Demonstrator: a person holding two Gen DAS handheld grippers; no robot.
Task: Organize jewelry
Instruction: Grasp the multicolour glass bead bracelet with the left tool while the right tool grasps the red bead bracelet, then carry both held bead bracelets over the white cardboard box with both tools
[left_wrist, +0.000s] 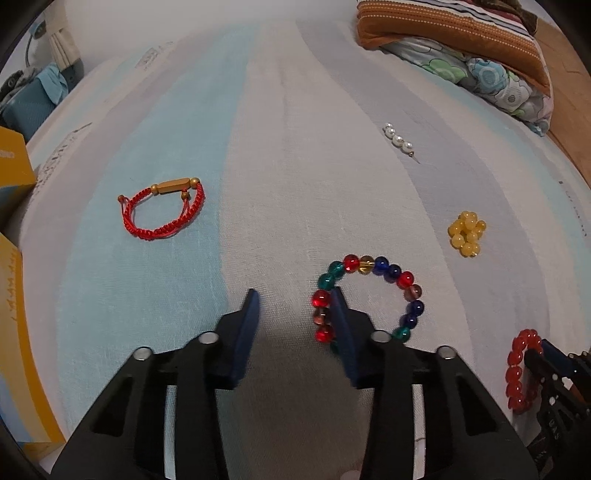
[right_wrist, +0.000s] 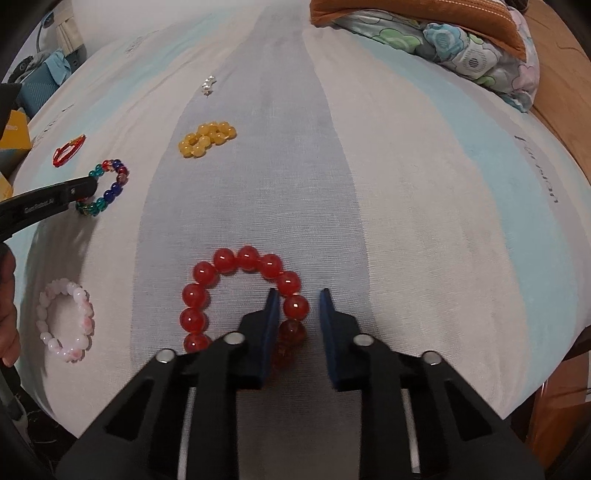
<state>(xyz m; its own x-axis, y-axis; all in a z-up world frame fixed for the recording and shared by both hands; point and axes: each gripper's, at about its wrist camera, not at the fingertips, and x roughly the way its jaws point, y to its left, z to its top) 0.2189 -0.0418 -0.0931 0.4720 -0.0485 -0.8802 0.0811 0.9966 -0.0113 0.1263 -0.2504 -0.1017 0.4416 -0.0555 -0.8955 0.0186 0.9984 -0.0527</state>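
Observation:
My left gripper (left_wrist: 295, 301) is open over the striped bed sheet; its right finger sits inside the multicoloured bead bracelet (left_wrist: 391, 273), whose left beads lie between the jaws. My right gripper (right_wrist: 297, 295) is open, with the right side of the red bead bracelet (right_wrist: 221, 262) between its jaws. A red cord bracelet with a gold bar (left_wrist: 162, 210), a yellow bead bracelet (left_wrist: 467, 232) and a pearl pin (left_wrist: 399, 139) lie further off. A pink bead bracelet (right_wrist: 66, 321) lies at the left of the right wrist view.
Folded floral bedding and an orange striped pillow (left_wrist: 461, 33) lie at the far right of the bed. Yellow boxes (left_wrist: 14, 162) stand off the bed's left edge. A wooden bed frame (right_wrist: 554, 74) runs along the right.

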